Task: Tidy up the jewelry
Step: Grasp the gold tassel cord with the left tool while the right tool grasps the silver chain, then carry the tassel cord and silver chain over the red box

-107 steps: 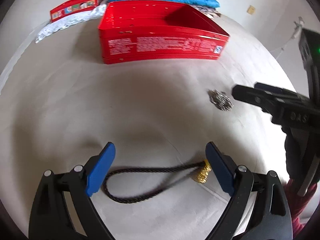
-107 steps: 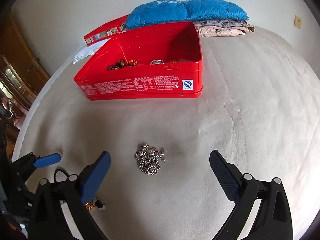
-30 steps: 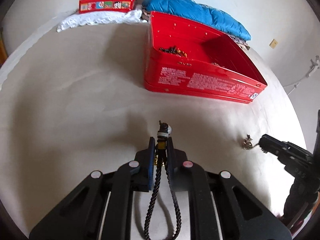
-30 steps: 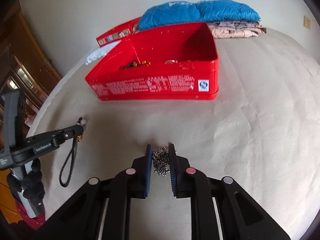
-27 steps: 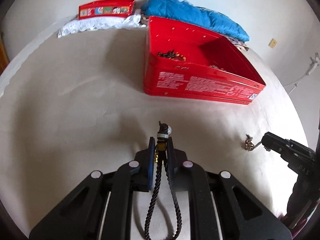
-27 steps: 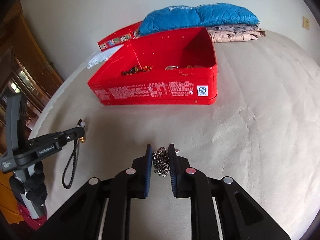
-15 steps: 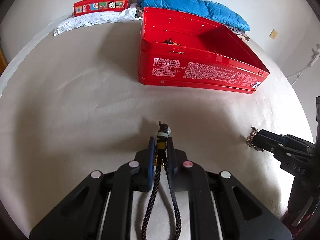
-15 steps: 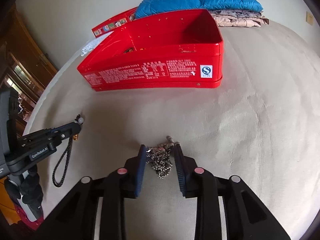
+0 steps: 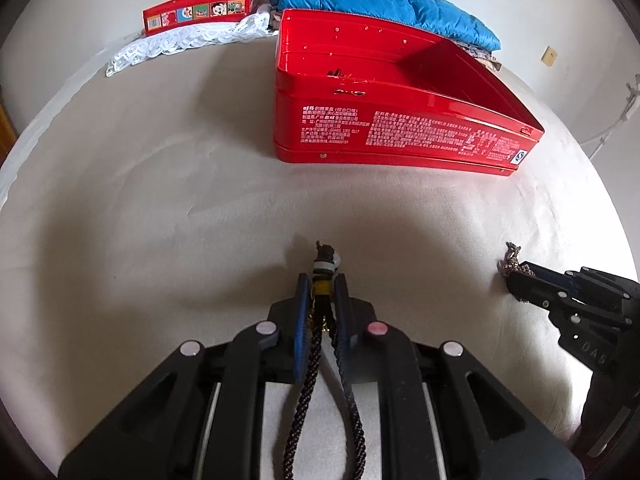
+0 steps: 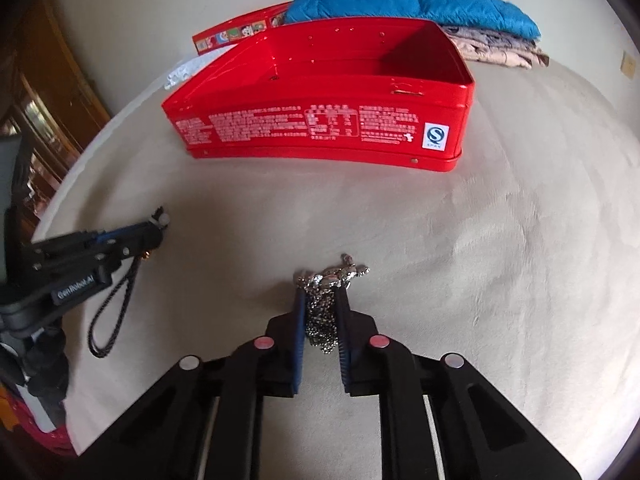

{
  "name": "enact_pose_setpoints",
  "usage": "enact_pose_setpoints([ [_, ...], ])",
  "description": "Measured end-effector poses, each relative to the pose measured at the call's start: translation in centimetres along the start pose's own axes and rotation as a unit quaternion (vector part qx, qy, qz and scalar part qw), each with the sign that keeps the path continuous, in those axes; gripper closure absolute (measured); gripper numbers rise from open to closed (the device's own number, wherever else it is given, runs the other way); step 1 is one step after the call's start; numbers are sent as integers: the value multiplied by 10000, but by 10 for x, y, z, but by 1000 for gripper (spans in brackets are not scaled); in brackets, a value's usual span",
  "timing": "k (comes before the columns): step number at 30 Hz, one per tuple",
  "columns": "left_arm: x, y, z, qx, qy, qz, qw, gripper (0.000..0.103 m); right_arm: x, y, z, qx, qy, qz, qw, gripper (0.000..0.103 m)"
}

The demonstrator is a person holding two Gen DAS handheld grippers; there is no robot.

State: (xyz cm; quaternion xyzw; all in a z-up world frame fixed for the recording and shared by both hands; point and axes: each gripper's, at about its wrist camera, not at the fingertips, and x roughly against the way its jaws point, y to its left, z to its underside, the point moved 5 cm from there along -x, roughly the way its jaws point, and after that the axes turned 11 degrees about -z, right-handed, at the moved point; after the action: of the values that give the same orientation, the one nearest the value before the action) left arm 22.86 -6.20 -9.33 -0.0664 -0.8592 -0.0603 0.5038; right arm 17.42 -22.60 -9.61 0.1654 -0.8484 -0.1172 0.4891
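**Both grippers loaded, carry to tin pending**

Nearest, left wrist view: left gripper (image 9: 320, 292) has its 2 blue pads clamped on the black braided cord (image 9: 320, 392) at its beaded end, gold and white beads poking out past the tips. Cord loop hangs back under the gripper body, off the bedspread (image 9: 160, 220) as far as I can judge.

Right wrist view: right gripper (image 10: 322, 304) is pinched on the silver chain necklace (image 10: 324, 312), a bunched clump between the pads with a small silver charm sticking out in front. Some chain dangles below the pads. Grip looks loose-ish on a clump, so a strand could slip.

Both grippers sit side by side, well apart, each visible in the other's view.

Farther: open red tin (image 10: 320, 120) stands on the bedspread ahead of both grippers. Some jewelry already lies inside near its left back wall in the left view, too small to name.

Farthest, by the wall: red lid (image 9: 200, 12) on white lace cloth (image 9: 180, 40), folded blue jacket (image 10: 412, 4) on folded clothes.

Step in hand, my read: transport, 2 pieces picked, neither in the tin yet. Next move calls for lifting each over the near wall of the tin, high enough that dangling cord and chain pass above the rim, then releasing inside.
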Motion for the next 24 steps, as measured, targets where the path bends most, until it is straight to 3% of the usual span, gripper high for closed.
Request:
enact_pose_setpoints([
  [6,5,10,-3,303,-9,323,9990,93,14,-7,-7,-220,-292,-303,9989,90],
  [14,28,14,-8,415,-358,190,9983,93,36,-10,-14,-357,-621,-358,9968,90],
  [24,66,9,-23,251,-548,298,9977,93,61,5,-33,-142,-704,-353,9968,91],
])
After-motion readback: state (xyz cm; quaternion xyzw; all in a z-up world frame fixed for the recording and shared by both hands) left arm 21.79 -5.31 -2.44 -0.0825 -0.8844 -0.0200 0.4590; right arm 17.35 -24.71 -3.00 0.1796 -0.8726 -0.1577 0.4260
